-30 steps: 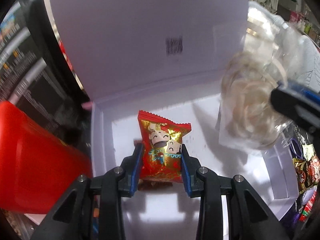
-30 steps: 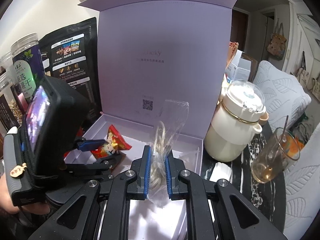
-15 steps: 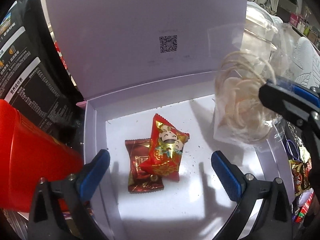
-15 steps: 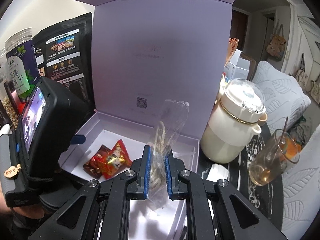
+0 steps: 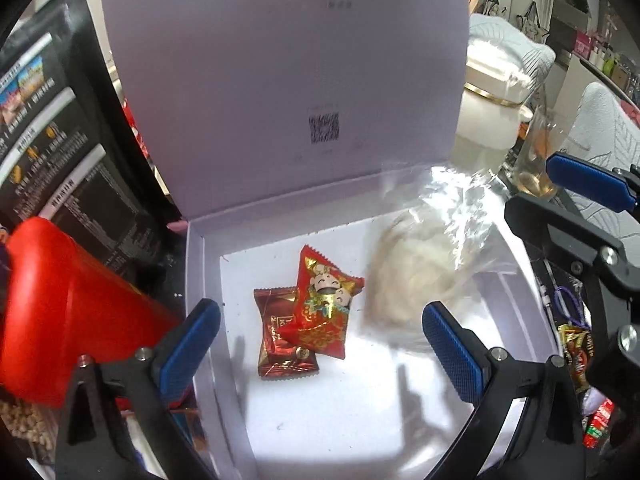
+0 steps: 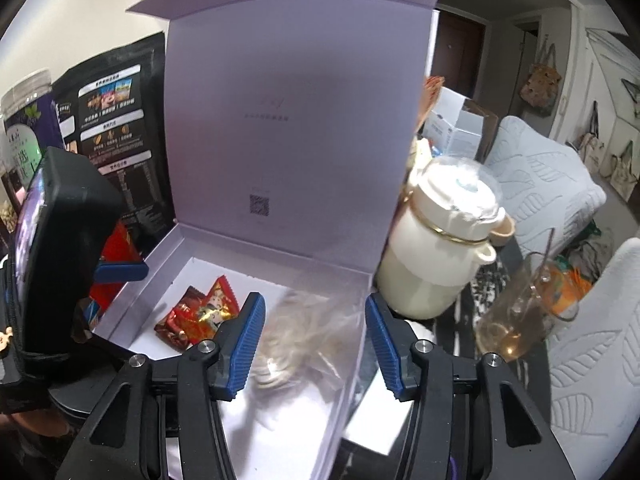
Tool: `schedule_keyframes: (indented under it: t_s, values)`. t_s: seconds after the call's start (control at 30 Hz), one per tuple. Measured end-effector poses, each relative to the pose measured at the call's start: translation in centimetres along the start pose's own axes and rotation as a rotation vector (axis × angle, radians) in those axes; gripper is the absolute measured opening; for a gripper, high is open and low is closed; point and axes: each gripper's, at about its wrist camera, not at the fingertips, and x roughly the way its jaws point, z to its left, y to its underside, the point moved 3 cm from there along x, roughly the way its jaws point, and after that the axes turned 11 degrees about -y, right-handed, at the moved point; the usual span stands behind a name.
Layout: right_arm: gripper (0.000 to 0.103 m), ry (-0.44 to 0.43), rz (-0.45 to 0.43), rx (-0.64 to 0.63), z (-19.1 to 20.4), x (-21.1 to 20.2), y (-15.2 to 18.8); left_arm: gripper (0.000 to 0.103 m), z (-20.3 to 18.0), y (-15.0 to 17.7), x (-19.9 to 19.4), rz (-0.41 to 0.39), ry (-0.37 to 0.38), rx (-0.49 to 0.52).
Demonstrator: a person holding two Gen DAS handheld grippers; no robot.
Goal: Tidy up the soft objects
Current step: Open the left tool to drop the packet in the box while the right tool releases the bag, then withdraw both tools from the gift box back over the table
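Left tool (image 5: 320,344): mine, jaws wide apart, gripping nothing.
Right tool (image 6: 314,336): mine, jaws opening; blurred clear plastic bag of pale coils (image 6: 296,336) between them, unpressed.
Red cartoon-printed candy packet (image 5: 324,304): in lilac cardboard box (image 5: 196,264), overlapping dark red foil packet (image 5: 276,340).

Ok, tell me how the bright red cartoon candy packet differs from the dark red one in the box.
The bright red cartoon candy packet shows smiling figures and gold print; the dark red packet is plainer and deeper in colour. The cartoon packet lies tilted on top, partly overlapping the dark one, which lies beneath it. Both rest on the floor of the lilac box, free of either claw.
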Motion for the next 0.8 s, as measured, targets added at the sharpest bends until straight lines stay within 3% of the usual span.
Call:
schedule_keyframes:
  t_s: [0.3, 0.8]
  values:
    - [0.052, 0.036, -0.041, -0.001, -0.2, -4.1, -1.1, 0.103, -0.4, -1.5, -6.0, -0.088, -0.016, -0.003]
    - [0.052, 0.095, -0.211, -0.028, 1.2, -16.3, -2.8, 0.103, 0.7, -2.0, -19.1, -0.356, -0.033, 0.012]
